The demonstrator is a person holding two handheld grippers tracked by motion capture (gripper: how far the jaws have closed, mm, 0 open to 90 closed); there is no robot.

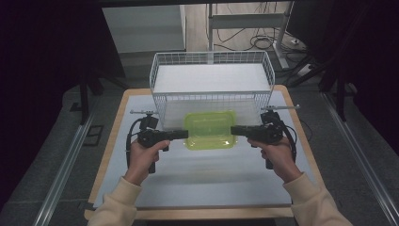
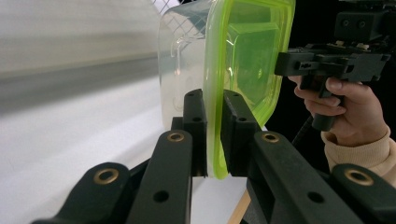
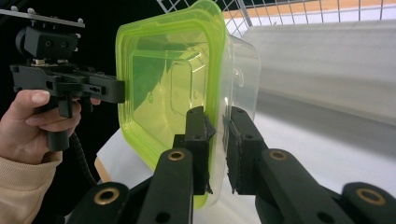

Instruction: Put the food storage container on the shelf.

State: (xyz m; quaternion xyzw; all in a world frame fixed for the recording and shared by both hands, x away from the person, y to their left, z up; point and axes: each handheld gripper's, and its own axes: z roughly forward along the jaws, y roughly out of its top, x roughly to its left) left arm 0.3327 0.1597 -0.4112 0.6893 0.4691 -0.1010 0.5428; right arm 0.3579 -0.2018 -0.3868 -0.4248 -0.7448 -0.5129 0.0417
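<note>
A clear plastic container with a lime-green lid (image 1: 210,129) hangs between both grippers, just in front of the white wire basket (image 1: 162,101). My left gripper (image 1: 185,134) is shut on the lid's left rim, and my right gripper (image 1: 234,130) is shut on its right rim. In the left gripper view the jaws (image 2: 214,95) pinch the green rim (image 2: 212,154), with the clear tub (image 2: 180,56) on one side and the right gripper (image 2: 285,63) beyond. In the right gripper view the jaws (image 3: 217,114) clamp the rim of the lid (image 3: 154,70), and the left gripper (image 3: 119,91) holds the far edge.
The wire basket with a white liner stands at the back of the table on a white mat (image 1: 211,183). The wooden table edge (image 1: 110,150) frames the mat. Metal rails (image 1: 66,165) run along both sides on the floor, with cables behind.
</note>
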